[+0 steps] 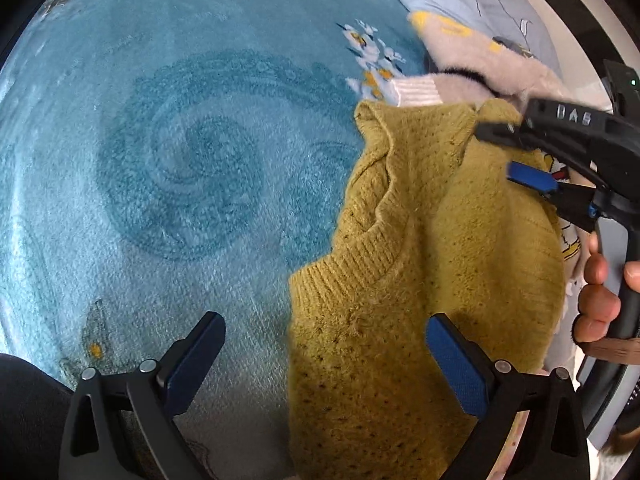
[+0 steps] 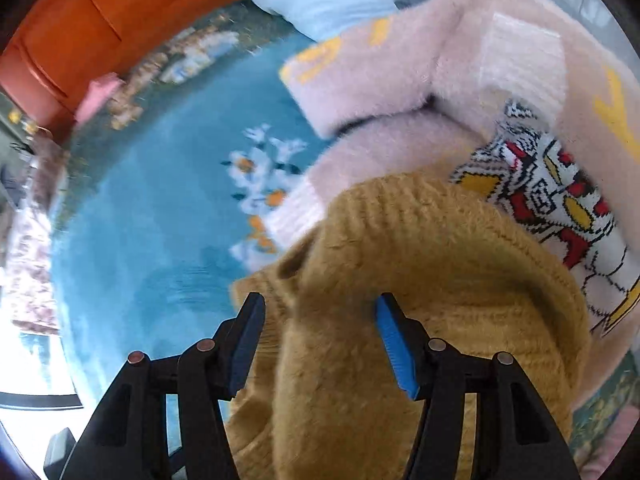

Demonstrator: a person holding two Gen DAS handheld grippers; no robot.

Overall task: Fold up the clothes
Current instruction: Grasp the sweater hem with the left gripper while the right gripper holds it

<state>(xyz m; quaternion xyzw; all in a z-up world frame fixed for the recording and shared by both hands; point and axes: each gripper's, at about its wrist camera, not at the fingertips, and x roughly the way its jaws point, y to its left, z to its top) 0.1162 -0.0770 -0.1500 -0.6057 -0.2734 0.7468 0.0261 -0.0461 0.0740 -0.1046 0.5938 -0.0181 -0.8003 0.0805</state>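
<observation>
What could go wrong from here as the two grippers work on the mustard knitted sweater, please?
1. The mustard-yellow knitted sweater overlaps the fluffy pink sweater; the open right gripper, closing near that edge, might catch both garments.
2. The sweater lies bunched, with its ribbed collar rumpled, so folding now could trap creases.
3. The open left gripper straddles the sweater's edge and the blue patterned carpet; a shallow pinch may slip.

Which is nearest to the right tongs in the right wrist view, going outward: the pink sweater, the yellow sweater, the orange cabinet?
1. Yellow sweater: between the open right tongs.
2. Pink sweater: beyond it, upper right.
3. Orange cabinet: farthest, upper left, past the blue carpet.
</observation>
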